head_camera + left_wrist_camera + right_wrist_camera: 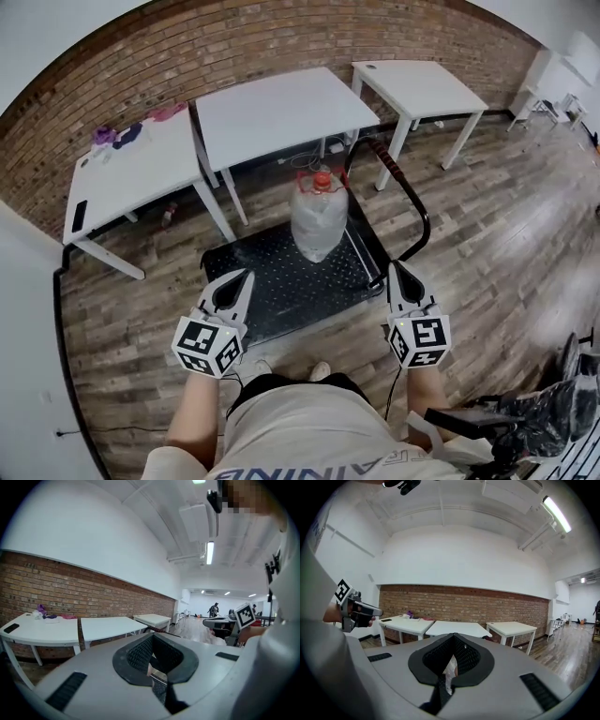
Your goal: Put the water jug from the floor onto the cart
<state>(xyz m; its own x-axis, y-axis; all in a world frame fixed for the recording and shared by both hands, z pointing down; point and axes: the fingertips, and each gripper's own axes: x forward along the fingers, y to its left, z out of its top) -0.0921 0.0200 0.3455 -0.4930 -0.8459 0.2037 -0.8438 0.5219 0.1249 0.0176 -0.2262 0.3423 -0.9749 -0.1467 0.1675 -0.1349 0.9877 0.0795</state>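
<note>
Water jug (320, 217) upright on cart (298, 283), ahead of and between left hand-held gripper (248, 275) and right hand-held gripper (393, 267). Both have jaws together, empty. Jug probably heavy, thin-walled, slick; take by neck under red cap (322, 178).

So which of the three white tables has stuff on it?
The leftmost table: purple and pink things at its far end, a flat black object near its front. The other two look almost bare.

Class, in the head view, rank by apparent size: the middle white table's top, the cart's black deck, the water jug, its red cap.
1-2. The black deck and the table top: they look alike and the deck is nearer the camera, so unranked.
3. The water jug.
4. The red cap.
</note>
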